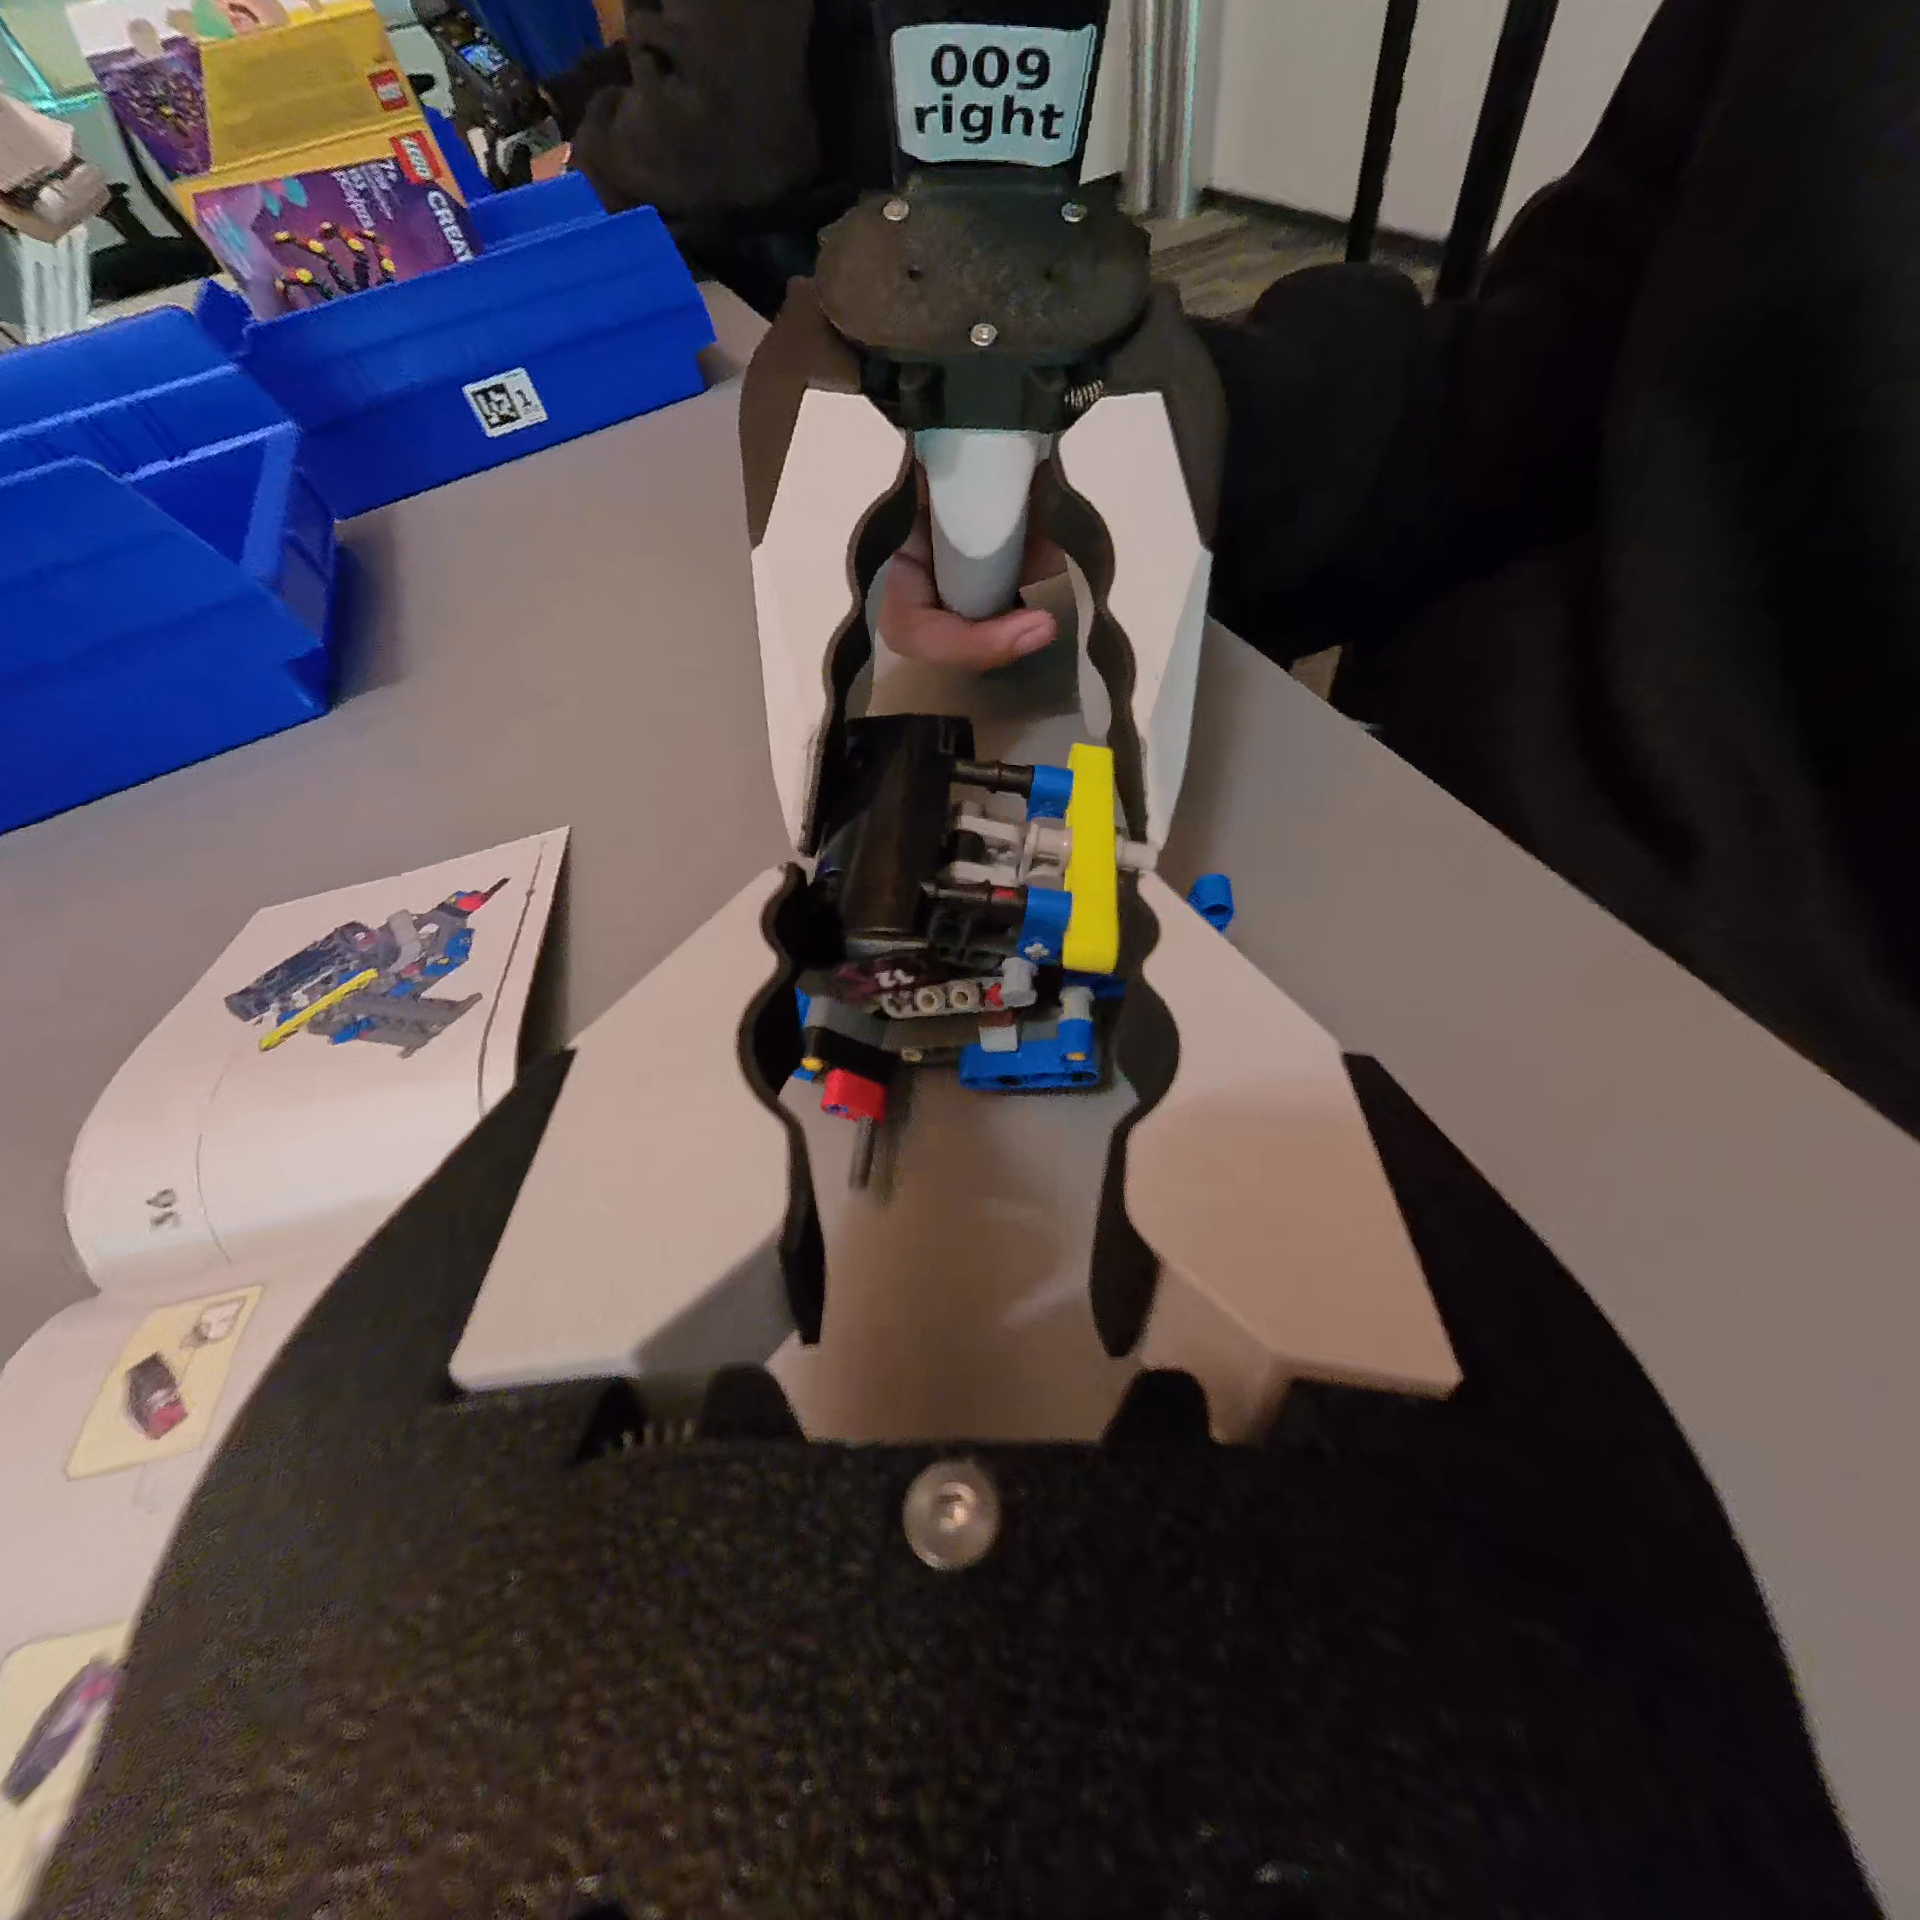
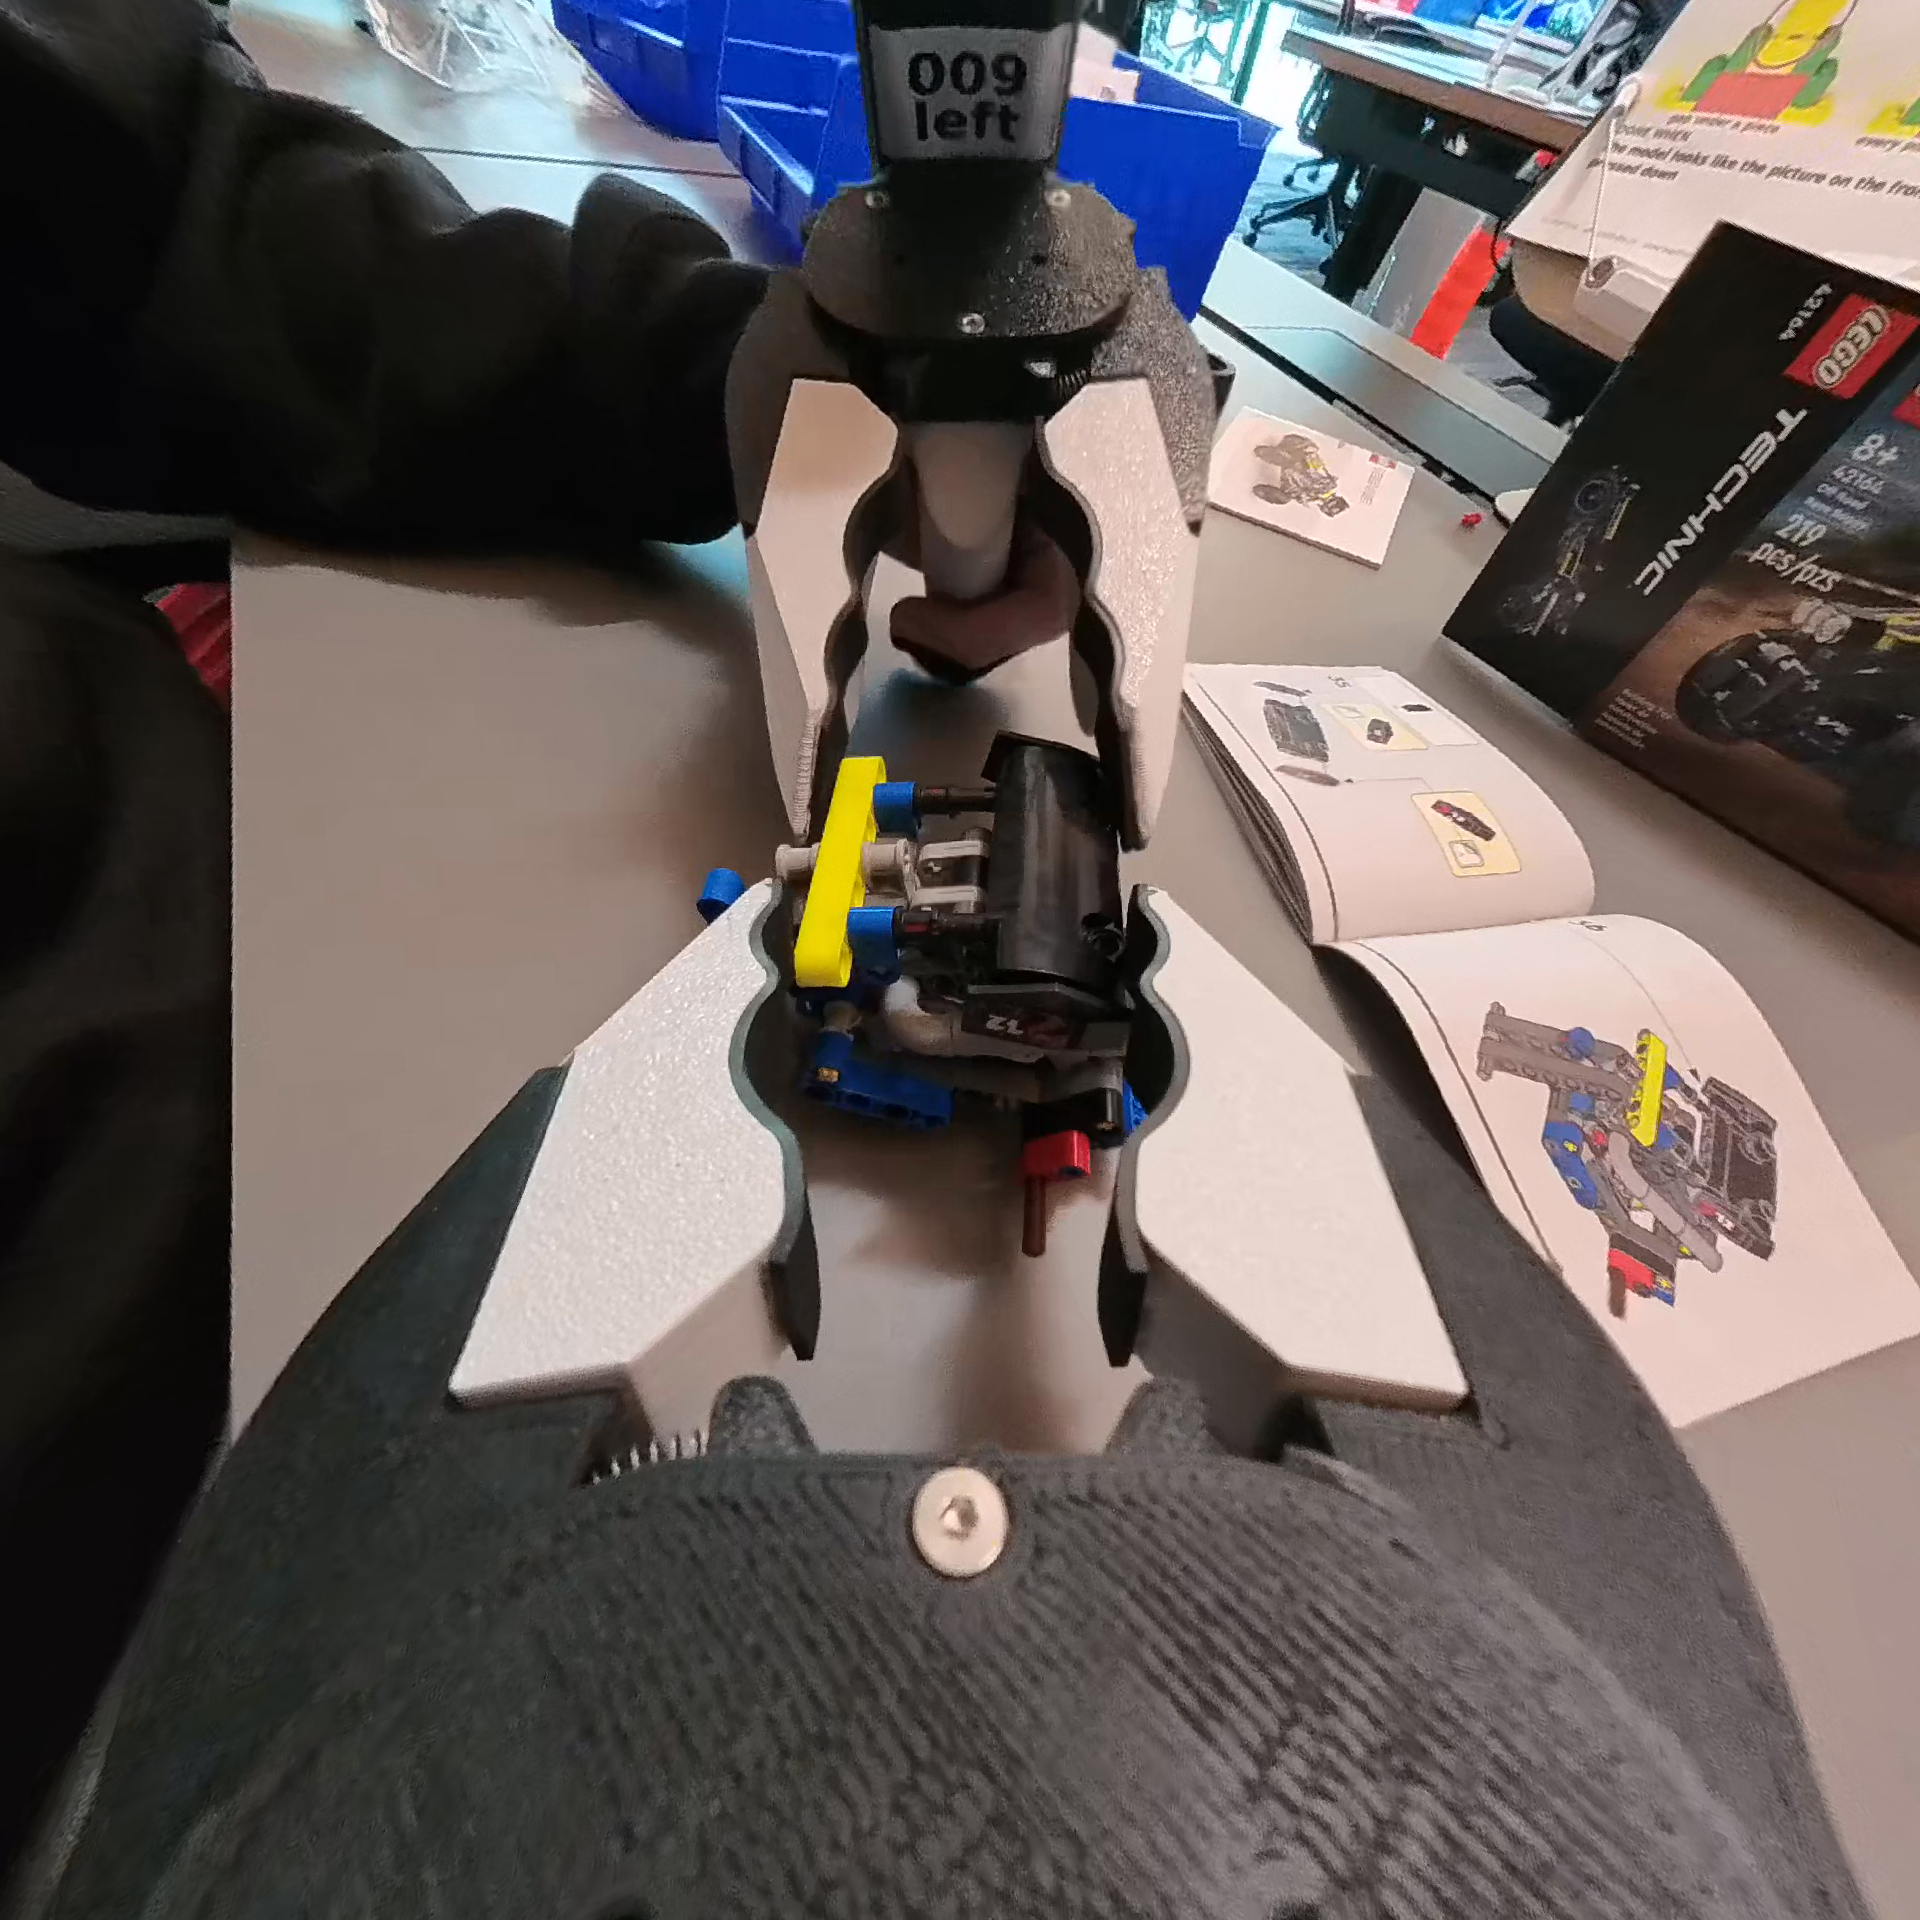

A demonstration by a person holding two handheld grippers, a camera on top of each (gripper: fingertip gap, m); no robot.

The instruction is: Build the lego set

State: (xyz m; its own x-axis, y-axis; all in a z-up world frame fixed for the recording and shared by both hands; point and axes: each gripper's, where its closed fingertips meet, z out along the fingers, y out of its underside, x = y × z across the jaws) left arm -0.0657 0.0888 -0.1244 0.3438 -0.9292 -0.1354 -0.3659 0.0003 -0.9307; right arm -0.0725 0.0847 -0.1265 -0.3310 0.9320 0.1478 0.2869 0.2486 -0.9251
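black textured tool housings fill the near edge of both views, pale fingers reaching forward. left tool (image 1: 951,940) and right tool (image 2: 951,940) meet nose to nose, both clenched on one small brick model (image 1: 956,904), pads pressing its sides. model black, blue, yellow and red, held between the four fingers just above the grey worktop (image 1: 540,644); cannot tell whether it touches the surface. yellow beam (image 2: 831,878) toward one side, black cylinder (image 2: 1049,873) toward the other, red pin (image 2: 1055,1153) at the near end. small blue piece (image 2: 717,894) loose just beside the model.

matt grey worktop, plain and flat. open instruction booklet (image 2: 1558,1039) on it, beside the tools. dark toy box (image 2: 1714,540) standing far right in the right view, a thin leaflet (image 2: 1314,488) lying near it. blue bins (image 1: 468,343) far left in the left view, one holding bright boxes (image 1: 312,156). black sleeve (image 2: 364,343) across the worktop's edge. other desks and chairs well beyond, dim.
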